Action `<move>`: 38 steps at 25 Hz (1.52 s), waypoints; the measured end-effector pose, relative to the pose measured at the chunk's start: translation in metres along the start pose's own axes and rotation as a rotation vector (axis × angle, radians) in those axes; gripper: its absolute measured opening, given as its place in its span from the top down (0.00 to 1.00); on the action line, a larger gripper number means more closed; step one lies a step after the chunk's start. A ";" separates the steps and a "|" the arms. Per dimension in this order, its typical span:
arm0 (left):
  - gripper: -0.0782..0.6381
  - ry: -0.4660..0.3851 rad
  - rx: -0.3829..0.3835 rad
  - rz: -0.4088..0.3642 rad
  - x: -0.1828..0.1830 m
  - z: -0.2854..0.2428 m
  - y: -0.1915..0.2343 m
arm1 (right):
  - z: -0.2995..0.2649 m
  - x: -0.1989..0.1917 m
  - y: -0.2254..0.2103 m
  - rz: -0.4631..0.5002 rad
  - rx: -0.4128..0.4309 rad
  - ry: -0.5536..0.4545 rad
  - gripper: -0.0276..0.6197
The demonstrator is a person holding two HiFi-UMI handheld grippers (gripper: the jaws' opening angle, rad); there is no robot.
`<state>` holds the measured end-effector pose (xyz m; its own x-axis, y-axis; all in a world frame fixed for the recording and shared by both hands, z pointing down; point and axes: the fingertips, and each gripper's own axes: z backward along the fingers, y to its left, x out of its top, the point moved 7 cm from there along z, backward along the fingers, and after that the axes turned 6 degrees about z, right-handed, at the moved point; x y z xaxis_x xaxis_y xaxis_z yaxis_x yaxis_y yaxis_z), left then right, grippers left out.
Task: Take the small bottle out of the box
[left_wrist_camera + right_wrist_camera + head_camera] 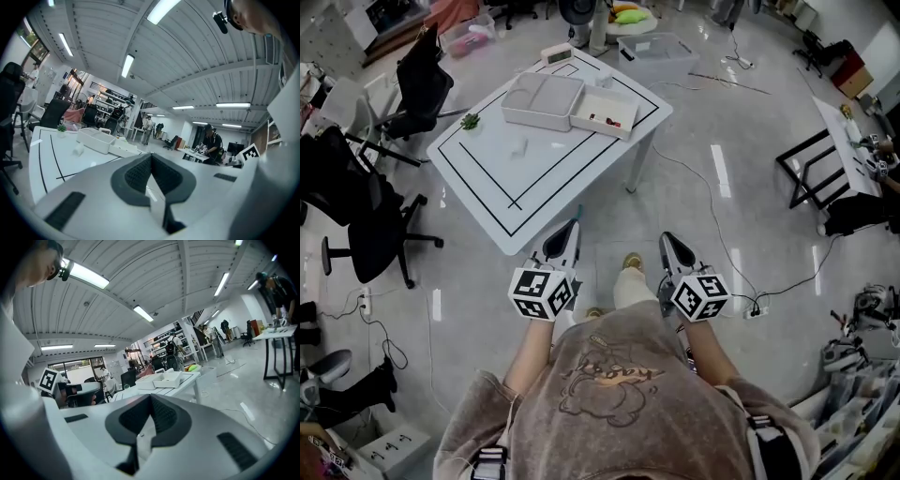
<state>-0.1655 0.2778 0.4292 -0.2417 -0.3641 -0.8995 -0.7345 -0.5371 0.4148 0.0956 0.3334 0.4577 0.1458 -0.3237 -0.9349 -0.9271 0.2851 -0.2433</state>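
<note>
On the white table (502, 202) stand two white boxes side by side: a larger one (544, 100) and a smaller open box (604, 112) holding a few small dark and red items, too small to identify. No bottle is distinguishable. A small white object (520, 147) lies on the tabletop. My left gripper (567, 231) and right gripper (671, 242) hover over the floor short of the table's near corner, both shut and empty. In the left gripper view the boxes (96, 139) sit far beyond the gripper (151, 155). In the right gripper view the boxes (164, 379) sit far beyond the gripper (150, 397).
Black office chairs (370, 225) crowd the table's left side. A small green plant (470, 120) and a white timer (556, 53) rest on the table. A clear plastic bin (661, 52) sits on the floor behind it. Cables (722, 234) trail across the floor on the right.
</note>
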 end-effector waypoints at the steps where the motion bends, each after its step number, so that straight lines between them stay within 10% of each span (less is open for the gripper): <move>1: 0.88 -0.002 -0.002 0.000 0.001 -0.001 0.002 | -0.001 0.000 0.000 0.001 -0.002 0.000 0.96; 38: 0.88 0.014 0.112 -0.020 0.077 -0.207 0.064 | -0.203 0.091 -0.140 -0.003 0.102 0.028 0.96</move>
<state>-0.0999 0.0582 0.4147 -0.2182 -0.3650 -0.9051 -0.8056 -0.4560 0.3781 0.1684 0.0807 0.4592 0.1375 -0.3498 -0.9267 -0.8864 0.3741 -0.2727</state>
